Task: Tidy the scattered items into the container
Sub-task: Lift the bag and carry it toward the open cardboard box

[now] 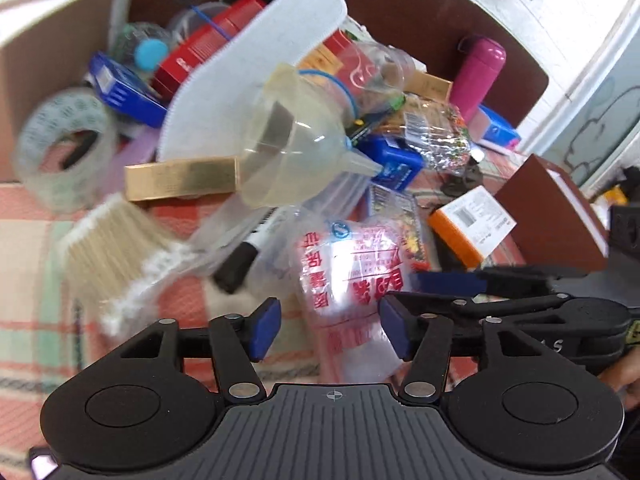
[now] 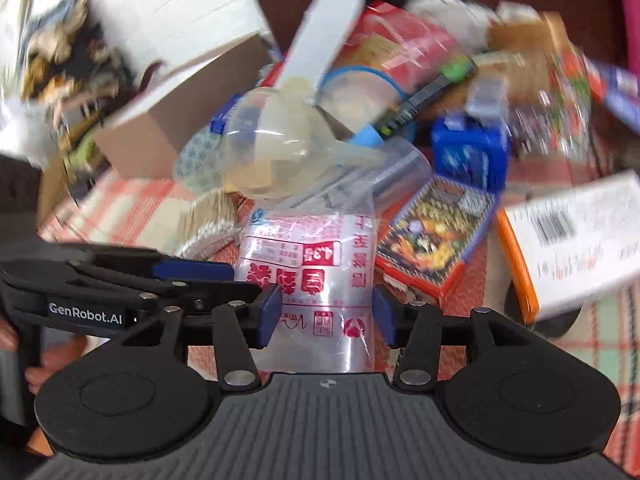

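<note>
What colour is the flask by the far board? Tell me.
Pink flask; clearest in the left wrist view.

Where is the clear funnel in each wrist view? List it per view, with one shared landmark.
Left wrist: clear funnel at centre, spout pointing right, above the printed plastic bag.
Right wrist: funnel centre-left, upper half, spout right.
Shared landmark: the white insole rising behind it.

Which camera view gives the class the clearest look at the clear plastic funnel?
The left wrist view: the clear plastic funnel lies on its side atop the pile, with bowl, rim and spout all sharply outlined against the white insole. The right wrist view shows the same funnel smaller and blurred, its spout merging with the plastic bags below.
</note>
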A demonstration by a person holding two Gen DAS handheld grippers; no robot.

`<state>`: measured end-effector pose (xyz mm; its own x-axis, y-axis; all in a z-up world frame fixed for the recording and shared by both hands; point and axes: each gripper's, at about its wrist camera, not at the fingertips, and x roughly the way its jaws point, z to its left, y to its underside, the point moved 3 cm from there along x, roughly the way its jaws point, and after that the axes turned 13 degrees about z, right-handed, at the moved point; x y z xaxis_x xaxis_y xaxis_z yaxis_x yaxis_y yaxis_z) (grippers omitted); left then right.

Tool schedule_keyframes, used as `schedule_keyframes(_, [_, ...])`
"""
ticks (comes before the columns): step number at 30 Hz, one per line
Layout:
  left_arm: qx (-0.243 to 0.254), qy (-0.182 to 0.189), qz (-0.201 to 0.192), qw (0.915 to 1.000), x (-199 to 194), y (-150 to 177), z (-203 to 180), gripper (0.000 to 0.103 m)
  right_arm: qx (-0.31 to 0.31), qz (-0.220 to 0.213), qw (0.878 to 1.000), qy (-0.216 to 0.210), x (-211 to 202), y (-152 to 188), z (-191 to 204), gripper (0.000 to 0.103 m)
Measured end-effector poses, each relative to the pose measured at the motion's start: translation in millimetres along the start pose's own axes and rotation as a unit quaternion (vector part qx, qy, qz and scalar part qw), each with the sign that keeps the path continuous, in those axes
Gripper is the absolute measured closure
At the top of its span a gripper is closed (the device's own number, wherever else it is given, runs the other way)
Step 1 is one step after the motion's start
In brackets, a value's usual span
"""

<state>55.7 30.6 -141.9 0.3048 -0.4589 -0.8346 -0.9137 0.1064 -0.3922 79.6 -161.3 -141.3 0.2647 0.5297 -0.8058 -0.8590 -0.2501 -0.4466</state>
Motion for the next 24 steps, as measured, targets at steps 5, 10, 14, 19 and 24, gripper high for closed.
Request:
schedule_keyframes(5, [0.003, 0.028, 0.025, 0.9993, 16, -2, 7, 0.031, 0.055, 0.004, 0.997, -0.062, 5, 7, -34, 0.034])
schedule_keyframes(10, [-0.015, 0.081, 0.032, 0.9960, 20, -3, 15, 0.049, 0.062, -0.010, 0.993, -0.097, 10, 8, -44, 0.035])
schedule_keyframes(14, [-0.010, 0.086, 0.025, 0.9959, 18, -3, 10, 0.060, 0.074, -0.020, 0.991, -0.111, 14, 6, -47, 0.038])
schedule_keyframes(19, [0.001, 0.075, 0.022, 0.9969, 14, 5, 1, 0.061, 0.077, -0.015, 0.987, -0.141, 10, 10, -44, 0.059])
schedule_keyframes(24, [0.002, 0.067, 0.007, 0.9977, 1, 21, -4, 0.059, 0.061, -0.008, 0.989, -0.133, 2, 17, -31, 0.061])
